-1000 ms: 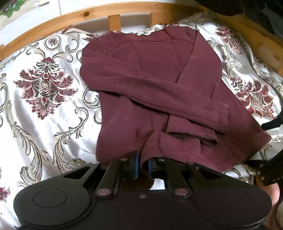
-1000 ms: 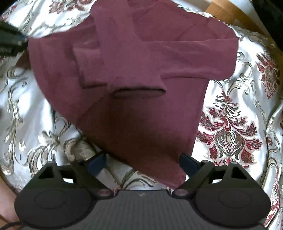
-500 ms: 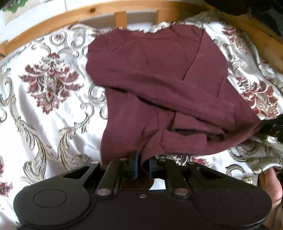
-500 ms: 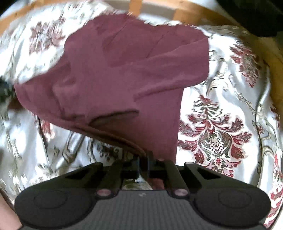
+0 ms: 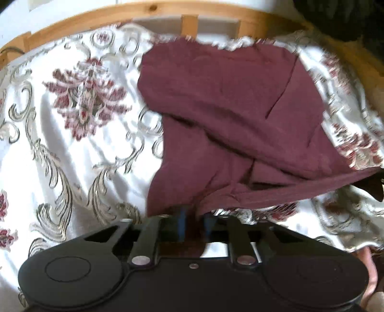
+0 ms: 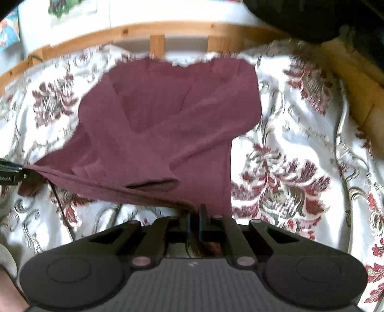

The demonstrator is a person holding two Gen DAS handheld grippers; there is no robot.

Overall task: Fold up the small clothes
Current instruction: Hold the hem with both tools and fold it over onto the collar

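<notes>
A small maroon long-sleeved shirt (image 5: 228,115) lies on a floral bedspread, sleeves folded across its front. My left gripper (image 5: 194,216) is shut on the shirt's bottom hem at its left corner. My right gripper (image 6: 195,213) is shut on the hem at the other corner of the shirt (image 6: 168,124). The hem is lifted and stretched taut between the two grippers, above the bedspread. The collar end still rests near the headboard. The left gripper's tip shows at the left edge of the right wrist view (image 6: 9,174).
The white, red-flowered bedspread (image 5: 72,144) covers the bed all around the shirt (image 6: 300,168). A wooden slatted headboard (image 5: 189,21) runs along the far side (image 6: 157,44). A dark object (image 6: 324,16) sits at the top right.
My right gripper closed on the shirt's hem corner. Both grippers then lifted the hem off the bedspread and carried it toward the collar end.
</notes>
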